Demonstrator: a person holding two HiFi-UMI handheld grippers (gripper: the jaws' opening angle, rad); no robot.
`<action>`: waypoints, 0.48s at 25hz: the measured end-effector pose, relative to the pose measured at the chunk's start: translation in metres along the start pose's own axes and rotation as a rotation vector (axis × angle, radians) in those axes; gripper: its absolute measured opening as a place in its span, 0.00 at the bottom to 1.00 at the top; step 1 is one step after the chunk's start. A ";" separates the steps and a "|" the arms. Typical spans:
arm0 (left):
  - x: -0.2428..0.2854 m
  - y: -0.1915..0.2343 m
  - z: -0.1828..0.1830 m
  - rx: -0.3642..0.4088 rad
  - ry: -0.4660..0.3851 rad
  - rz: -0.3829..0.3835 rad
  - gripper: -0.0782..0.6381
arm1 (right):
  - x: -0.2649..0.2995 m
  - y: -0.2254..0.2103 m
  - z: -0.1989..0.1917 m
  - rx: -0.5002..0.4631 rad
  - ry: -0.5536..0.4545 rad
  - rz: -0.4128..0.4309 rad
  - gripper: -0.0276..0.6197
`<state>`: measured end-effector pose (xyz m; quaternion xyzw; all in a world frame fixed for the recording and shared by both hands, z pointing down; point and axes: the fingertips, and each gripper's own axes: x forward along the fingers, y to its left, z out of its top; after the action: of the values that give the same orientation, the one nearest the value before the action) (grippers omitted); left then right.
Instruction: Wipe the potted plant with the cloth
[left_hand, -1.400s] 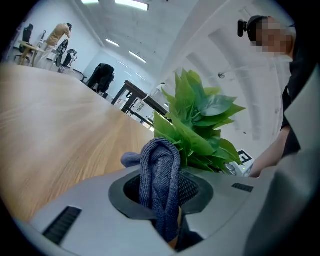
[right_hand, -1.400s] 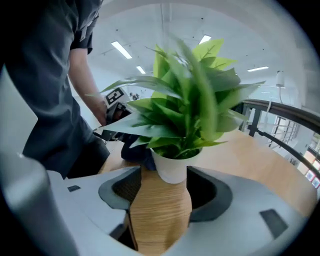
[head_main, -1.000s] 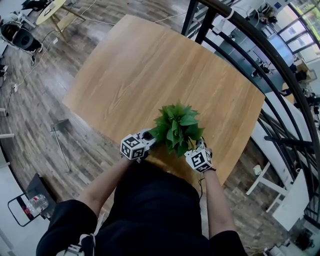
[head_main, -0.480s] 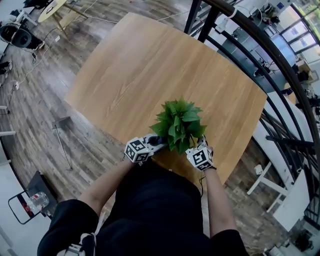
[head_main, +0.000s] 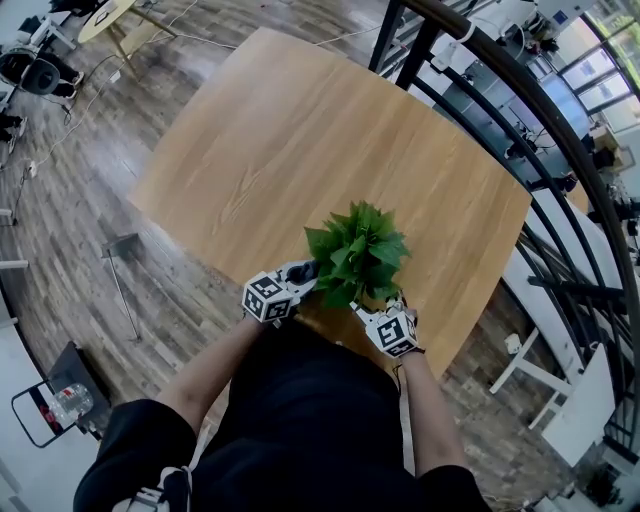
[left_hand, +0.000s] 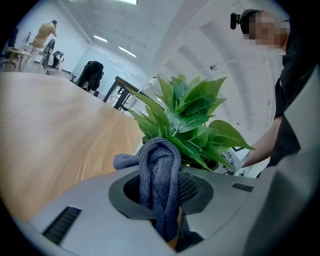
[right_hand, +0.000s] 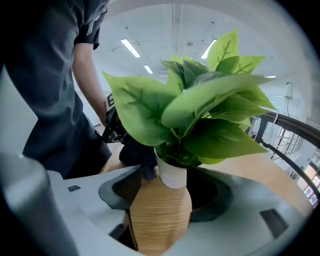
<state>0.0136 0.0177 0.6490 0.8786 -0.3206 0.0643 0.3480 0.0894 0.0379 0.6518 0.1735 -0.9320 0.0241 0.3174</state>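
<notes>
Where the table (head_main: 300, 130) edge nears the person, the potted plant (head_main: 355, 255) is between both grippers: broad glossy green leaves, white liner, wood-grain pot (right_hand: 159, 215). Jaws of the left gripper (head_main: 303, 271) pinch a grey knitted cloth (left_hand: 159, 175) just beside the leaves. Only the right gripper view shows the right gripper (head_main: 385, 300) clamped on the pot — foliage hides it from the head view.

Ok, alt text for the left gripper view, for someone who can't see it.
The left gripper is shut on a bunched grey-blue cloth, right in front of a leafy green potted plant. A wooden table stretches away at left; a person's arm shows at right.
</notes>
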 end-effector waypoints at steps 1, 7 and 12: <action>-0.001 0.007 -0.001 0.003 -0.009 0.006 0.23 | 0.000 0.003 -0.001 0.002 0.003 0.000 0.46; 0.001 0.012 0.006 0.016 -0.018 0.002 0.23 | -0.001 -0.025 -0.001 0.028 -0.001 -0.081 0.46; 0.003 0.005 0.005 -0.063 0.006 -0.054 0.23 | 0.011 -0.030 0.013 0.009 -0.006 -0.057 0.46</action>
<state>0.0123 0.0102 0.6488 0.8753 -0.2977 0.0474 0.3781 0.0841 0.0040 0.6465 0.2016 -0.9275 0.0185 0.3143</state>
